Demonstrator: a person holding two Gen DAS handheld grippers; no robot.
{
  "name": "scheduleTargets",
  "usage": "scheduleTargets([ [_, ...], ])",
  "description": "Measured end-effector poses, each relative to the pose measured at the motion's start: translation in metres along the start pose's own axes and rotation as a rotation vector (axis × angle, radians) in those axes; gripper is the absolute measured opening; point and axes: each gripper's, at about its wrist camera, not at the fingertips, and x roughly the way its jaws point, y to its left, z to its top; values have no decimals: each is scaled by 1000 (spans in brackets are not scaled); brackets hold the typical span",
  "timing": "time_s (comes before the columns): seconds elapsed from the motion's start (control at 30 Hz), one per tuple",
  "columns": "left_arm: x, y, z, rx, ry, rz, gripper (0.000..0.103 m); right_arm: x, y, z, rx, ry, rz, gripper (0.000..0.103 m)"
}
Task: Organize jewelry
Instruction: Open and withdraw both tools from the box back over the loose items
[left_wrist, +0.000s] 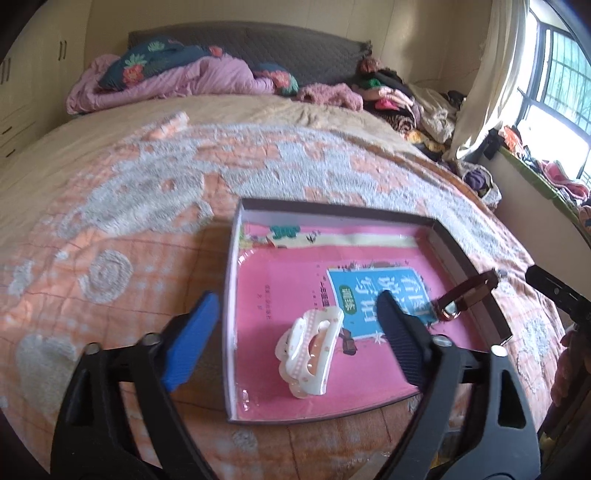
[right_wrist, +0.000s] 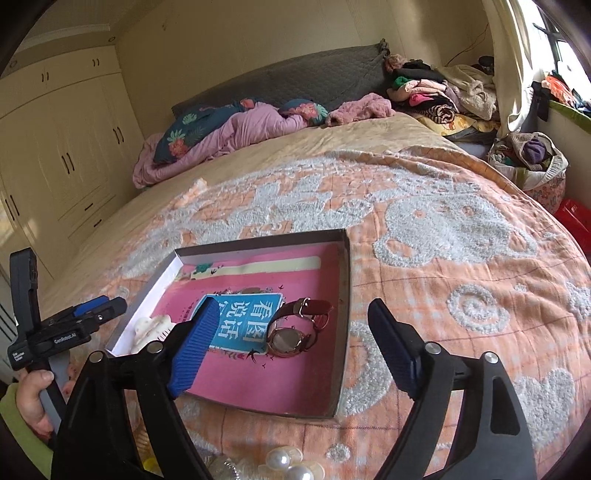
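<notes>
Both grippers' fingers (left_wrist: 192, 343) spread, empty, above pink book (right_wrist: 258, 376) titled "看图说话"; "GenRobot.AI" handle (right_wrist: 64, 339).

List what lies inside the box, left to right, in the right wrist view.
Hair claw → blue label → watch, all in the box.

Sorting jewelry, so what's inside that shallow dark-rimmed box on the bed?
Inside the shallow dark-rimmed box: a cream plastic hair claw and a red-strapped wristwatch, both on a pink picture book. Anything beneath that book is hidden.
</notes>
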Motion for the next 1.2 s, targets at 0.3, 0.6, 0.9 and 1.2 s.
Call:
scheduleTargets([
  [0.3,-41,7,2,-34,-81,-15,94,-35,0,-2,29,-44,19,88],
  [0.6,-71,2,-5,-43,-85,-53,94,-61,22,-7,-9,-61,65,89],
  [0.9,-94,-9,-20,-15,-96,-66,94,-84,32,-23,-19,-39,89,89],
  [1.2,-102,-19,-39,25,-66,-70,94,-94,43,-54,-40,35,101,89],
])
